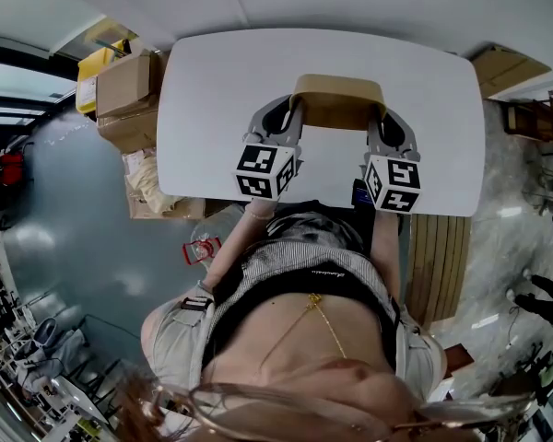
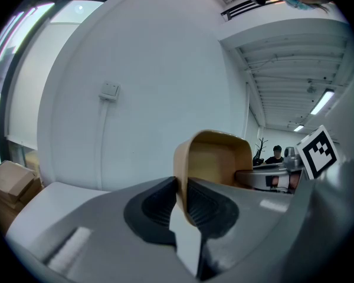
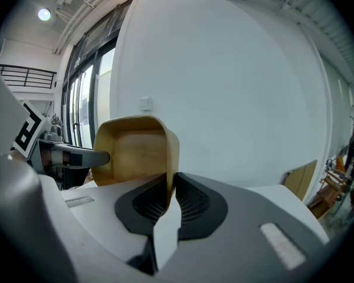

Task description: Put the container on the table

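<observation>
A tan, shallow rectangular container (image 1: 339, 102) is held over the white table (image 1: 212, 99) between both grippers. My left gripper (image 1: 292, 116) is shut on the container's left wall (image 2: 182, 158), which sits pinched between the dark pads (image 2: 159, 208). On the opposite side my right gripper (image 1: 376, 118) is shut on the right wall (image 3: 172, 158), its pads (image 3: 192, 202) pressing on the thin rim. The container (image 2: 218, 158) shows its open hollow in both gripper views (image 3: 133, 152). Whether its base touches the table is hidden.
Cardboard boxes (image 1: 124, 90) and a yellow item (image 1: 97, 63) stand off the table's left side. A brown box (image 1: 502, 67) sits beyond the right corner, with wooden slats (image 1: 438, 256) by the near right. The person's torso (image 1: 304, 284) fills the near side.
</observation>
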`<control>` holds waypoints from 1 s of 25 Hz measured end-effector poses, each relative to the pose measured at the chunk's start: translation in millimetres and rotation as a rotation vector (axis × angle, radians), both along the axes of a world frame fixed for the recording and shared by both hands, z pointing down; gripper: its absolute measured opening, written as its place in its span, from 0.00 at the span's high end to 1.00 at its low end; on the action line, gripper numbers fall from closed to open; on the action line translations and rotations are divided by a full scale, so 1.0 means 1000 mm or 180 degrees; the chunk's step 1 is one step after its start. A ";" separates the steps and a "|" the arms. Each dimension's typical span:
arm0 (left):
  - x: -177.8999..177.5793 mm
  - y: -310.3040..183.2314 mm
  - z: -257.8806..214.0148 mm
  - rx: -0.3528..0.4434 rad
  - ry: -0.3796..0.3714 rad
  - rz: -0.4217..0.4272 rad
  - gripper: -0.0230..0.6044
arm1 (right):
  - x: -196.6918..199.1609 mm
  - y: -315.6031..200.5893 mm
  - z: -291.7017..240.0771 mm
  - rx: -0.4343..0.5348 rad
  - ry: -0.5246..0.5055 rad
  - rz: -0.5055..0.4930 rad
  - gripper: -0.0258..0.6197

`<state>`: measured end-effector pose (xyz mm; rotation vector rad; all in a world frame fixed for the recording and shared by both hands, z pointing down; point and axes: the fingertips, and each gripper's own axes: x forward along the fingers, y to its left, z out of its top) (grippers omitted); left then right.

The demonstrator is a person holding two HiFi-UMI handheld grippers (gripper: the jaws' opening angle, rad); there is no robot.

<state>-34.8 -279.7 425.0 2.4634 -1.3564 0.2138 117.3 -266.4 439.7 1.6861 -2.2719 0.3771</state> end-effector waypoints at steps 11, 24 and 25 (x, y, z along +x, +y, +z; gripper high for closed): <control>0.001 0.003 -0.001 -0.0002 -0.0001 0.0016 0.93 | 0.001 0.004 -0.001 0.0003 0.0005 0.0014 0.88; 0.002 0.008 -0.001 -0.0002 0.0010 0.0030 0.93 | 0.002 0.009 -0.002 0.0008 0.0023 0.0026 0.88; 0.002 0.008 -0.001 -0.0005 0.0011 0.0031 0.93 | 0.002 0.010 -0.002 0.0005 0.0025 0.0029 0.88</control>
